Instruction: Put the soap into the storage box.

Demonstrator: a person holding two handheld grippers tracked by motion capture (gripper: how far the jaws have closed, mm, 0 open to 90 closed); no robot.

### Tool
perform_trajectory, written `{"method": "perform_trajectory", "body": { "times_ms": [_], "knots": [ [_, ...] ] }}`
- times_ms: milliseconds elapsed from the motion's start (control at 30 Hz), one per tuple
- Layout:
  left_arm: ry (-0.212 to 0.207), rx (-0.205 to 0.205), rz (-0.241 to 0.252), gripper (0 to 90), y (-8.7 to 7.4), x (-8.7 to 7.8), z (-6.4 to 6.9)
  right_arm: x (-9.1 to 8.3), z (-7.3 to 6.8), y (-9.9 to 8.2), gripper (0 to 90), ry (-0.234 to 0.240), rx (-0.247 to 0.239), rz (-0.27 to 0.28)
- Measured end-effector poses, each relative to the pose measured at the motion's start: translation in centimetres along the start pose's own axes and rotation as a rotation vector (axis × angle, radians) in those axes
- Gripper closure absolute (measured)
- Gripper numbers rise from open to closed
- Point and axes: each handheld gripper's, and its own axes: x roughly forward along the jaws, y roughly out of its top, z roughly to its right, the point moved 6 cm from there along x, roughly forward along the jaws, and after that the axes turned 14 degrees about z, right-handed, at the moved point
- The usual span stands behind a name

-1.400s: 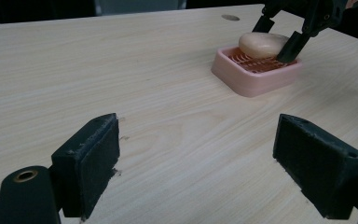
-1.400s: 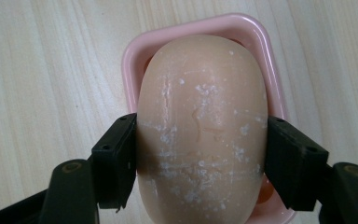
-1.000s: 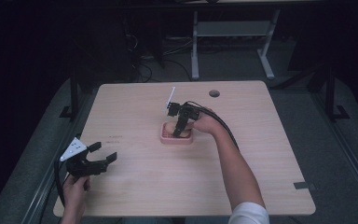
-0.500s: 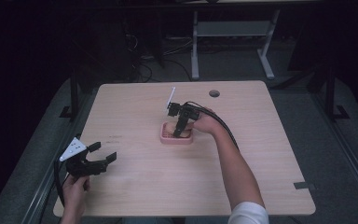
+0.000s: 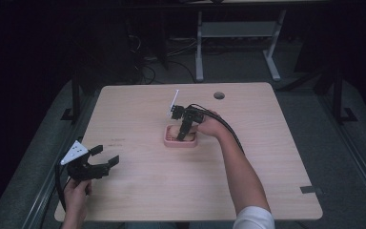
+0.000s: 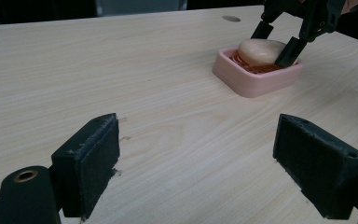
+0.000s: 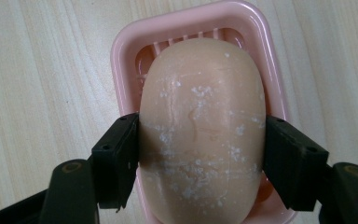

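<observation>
At the bench's (image 5: 267, 157) near-left corner, well apart from the soap dish (image 5: 180, 139), the left gripper (image 5: 106, 161) rests low in the person's hand, jaws wide apart w/ nothing between them; its own view looks across bare wood toward the dish.

Farther in, about mid-bench, the pink dish sits flat, ribbed floor visible at its far end. The soap bar (image 7: 201, 126), pale tan w/ white flecks, lies in the dish lengthwise. The right gripper (image 7: 200, 158) comes down from above, jaws clamped on the bar's two long sides, roughly at mid-length. From the left gripper view the bar looks a bit tilted, one end resting on the ribs.

Beyond the dish: a round cable hole (image 5: 218, 95) near the bench's far edge.

Risks, as I judge it:
- Bar is rounded and prob. slick; pads only grip the curved flanks, so it could squirt out fwd or back if squeezed harder or lifted fast.
- Dish is light and nothing holds it down; if the bar sticks to the ribs, the dish may lift or skid w/ it.
- Jaw tips sit close to the dish walls; a sideways pull could catch the rim and tip it.
</observation>
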Motion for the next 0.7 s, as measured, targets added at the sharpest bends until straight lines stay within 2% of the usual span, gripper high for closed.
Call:
{"method": "perform_trajectory", "body": {
  "times_ms": [133, 200, 300, 700],
  "knots": [
    [0.0, -0.001, 0.002, 14.3, 0.0, 0.0, 0.0, 0.0, 0.0, 0.0, 34.5, -0.003, -0.002, 0.0],
    [0.0, -0.001, 0.0, 14.3, 0.0, 0.0, 0.0, -0.4, 0.1, 0.3, 37.2, 0.001, 0.008, 0.029],
    [-0.001, 0.0, 0.0, 14.3, 0.0, 0.0, 0.0, -0.8, 0.0, 0.6, 36.4, -0.001, -0.005, 0.04],
    [-0.001, 0.0, -0.002, 14.3, 0.0, 0.1, 0.1, -1.6, -0.1, 0.3, 31.4, 0.001, 0.019, 0.064]
  ]
}}
